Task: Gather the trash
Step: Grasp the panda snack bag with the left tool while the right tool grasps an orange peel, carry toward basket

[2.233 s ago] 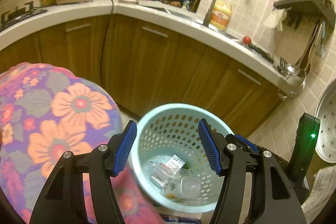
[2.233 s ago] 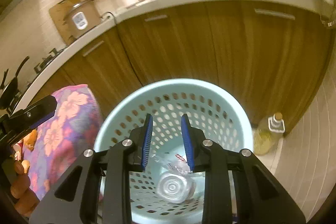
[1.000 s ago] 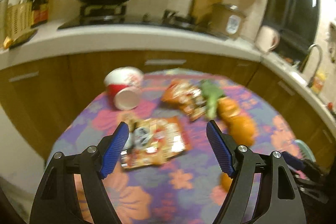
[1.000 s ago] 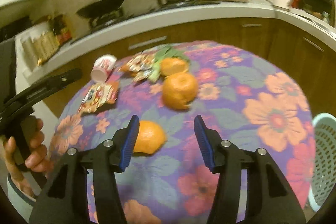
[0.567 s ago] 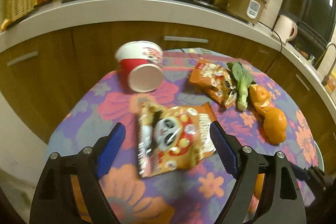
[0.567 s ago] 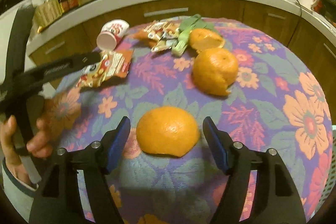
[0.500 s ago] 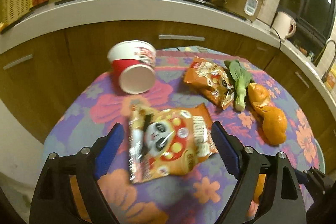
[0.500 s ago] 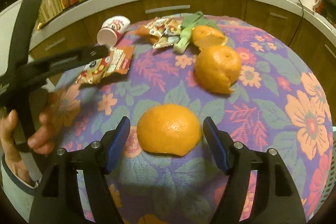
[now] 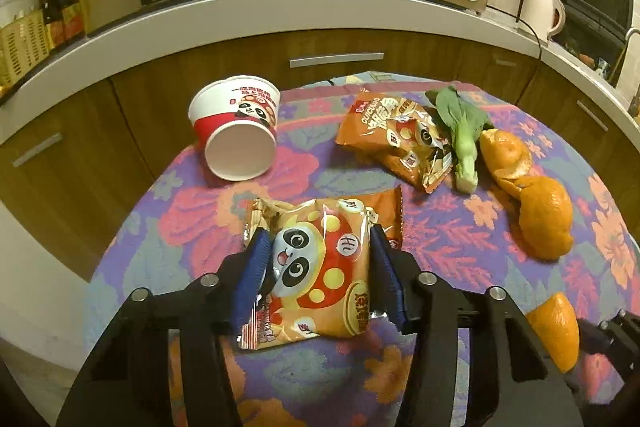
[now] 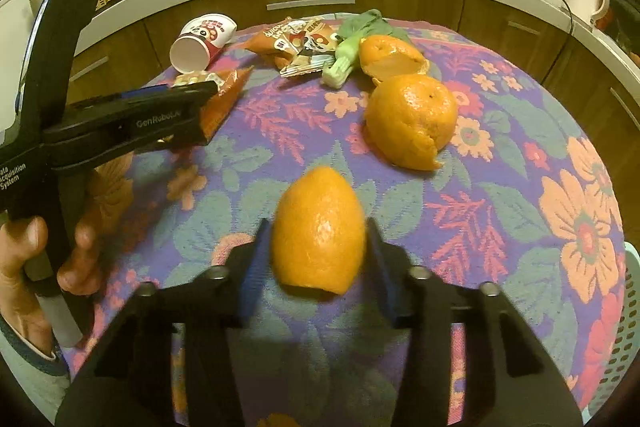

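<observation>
On the flowered tablecloth [image 9: 200, 227] lies trash. My left gripper [image 9: 318, 247] is shut on the panda snack bag [image 9: 320, 267], which bulges between the blue pads. My right gripper [image 10: 316, 231] is shut on an orange peel [image 10: 318, 231], squeezed narrow between its jaws. That peel also shows in the left wrist view [image 9: 554, 331]. The left gripper shows in the right wrist view [image 10: 152, 115], side on over the bag [image 10: 224, 95].
A tipped noodle cup [image 9: 240, 135], a torn orange snack bag [image 9: 396, 139], a bok choy stalk [image 9: 464, 139] and more orange peels [image 9: 536, 207] lie further back. A pale blue basket [image 10: 624, 339] stands past the table's right edge. Kitchen cabinets and counter curve behind.
Both grippers moved down and closed: the left on the panda snack bag, the right on the near orange peel, which is now pinched narrow.
</observation>
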Demonstrator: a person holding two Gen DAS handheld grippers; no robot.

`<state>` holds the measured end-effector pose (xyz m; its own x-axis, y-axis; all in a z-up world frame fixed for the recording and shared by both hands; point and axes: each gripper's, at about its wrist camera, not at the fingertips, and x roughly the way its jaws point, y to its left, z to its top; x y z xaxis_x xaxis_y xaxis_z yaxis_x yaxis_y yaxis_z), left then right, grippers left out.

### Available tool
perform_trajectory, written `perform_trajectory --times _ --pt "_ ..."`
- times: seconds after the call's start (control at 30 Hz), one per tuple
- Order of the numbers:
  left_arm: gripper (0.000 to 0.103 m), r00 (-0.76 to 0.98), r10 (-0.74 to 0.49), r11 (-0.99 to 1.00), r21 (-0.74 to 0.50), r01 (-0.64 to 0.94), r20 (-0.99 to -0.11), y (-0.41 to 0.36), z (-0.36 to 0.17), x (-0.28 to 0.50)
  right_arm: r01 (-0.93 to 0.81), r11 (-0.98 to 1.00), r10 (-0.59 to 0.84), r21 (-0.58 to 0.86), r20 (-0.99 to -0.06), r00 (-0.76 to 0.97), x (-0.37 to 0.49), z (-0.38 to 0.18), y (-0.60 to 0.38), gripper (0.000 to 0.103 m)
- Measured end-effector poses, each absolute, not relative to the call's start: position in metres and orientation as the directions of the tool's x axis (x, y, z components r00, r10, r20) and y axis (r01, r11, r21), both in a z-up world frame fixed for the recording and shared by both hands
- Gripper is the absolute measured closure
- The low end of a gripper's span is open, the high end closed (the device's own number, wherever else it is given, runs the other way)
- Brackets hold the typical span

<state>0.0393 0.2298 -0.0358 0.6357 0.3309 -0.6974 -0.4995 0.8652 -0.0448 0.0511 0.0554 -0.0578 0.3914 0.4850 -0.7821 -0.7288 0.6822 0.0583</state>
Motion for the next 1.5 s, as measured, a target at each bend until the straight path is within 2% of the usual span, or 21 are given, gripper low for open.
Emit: perform_trajectory --times 0.07,0.1,0.2,0.53,0.63,0.9,1.23,1.5 --pt "0.064 0.646 0.322 0.866 -0.061 -0.497 -0.692 0.231 -0.035 0.037 -0.733 0.679 0.487 0.052 -0.778 0.396 0.048 -0.057 0.055 0.086" --pt "0.068 0.657 0.312 0.869 -0.074 -0.49 -0.686 0.231 -0.034 0.036 -0.733 0.678 0.489 0.049 -0.776 0.4 0.047 -0.057 0.055 0.086" --pt "0.071 0.679 0.283 0.879 -0.101 -0.467 -0.678 0.229 -0.034 0.032 -0.735 0.675 0.515 0.064 -0.754 0.408 0.045 -0.052 0.051 0.087" --pt "0.074 0.747 0.218 0.912 -0.141 -0.386 -0.628 0.199 -0.017 0.021 -0.724 0.672 0.628 0.153 -0.637 0.448 0.043 -0.03 0.016 0.087" --pt "0.074 0.766 0.201 0.922 -0.147 -0.359 -0.61 0.184 -0.008 0.02 -0.689 0.714 0.613 0.121 -0.583 0.533 0.041 -0.018 -0.006 0.087" --pt "0.074 0.805 0.136 0.956 -0.138 -0.261 -0.577 0.118 0.013 0.033 -0.606 0.783 0.575 0.142 -0.537 0.617 0.052 0.0 -0.073 0.087" --pt "0.074 0.822 0.01 0.988 -0.12 -0.095 -0.57 0.018 0.028 0.074 -0.442 0.885 0.451 0.147 -0.507 0.735 0.079 0.012 -0.186 0.087" --pt "0.074 0.8 -0.046 0.995 -0.099 -0.016 -0.598 -0.06 0.021 0.115 -0.297 0.936 0.352 0.19 -0.53 0.772 0.105 -0.003 -0.27 0.087"
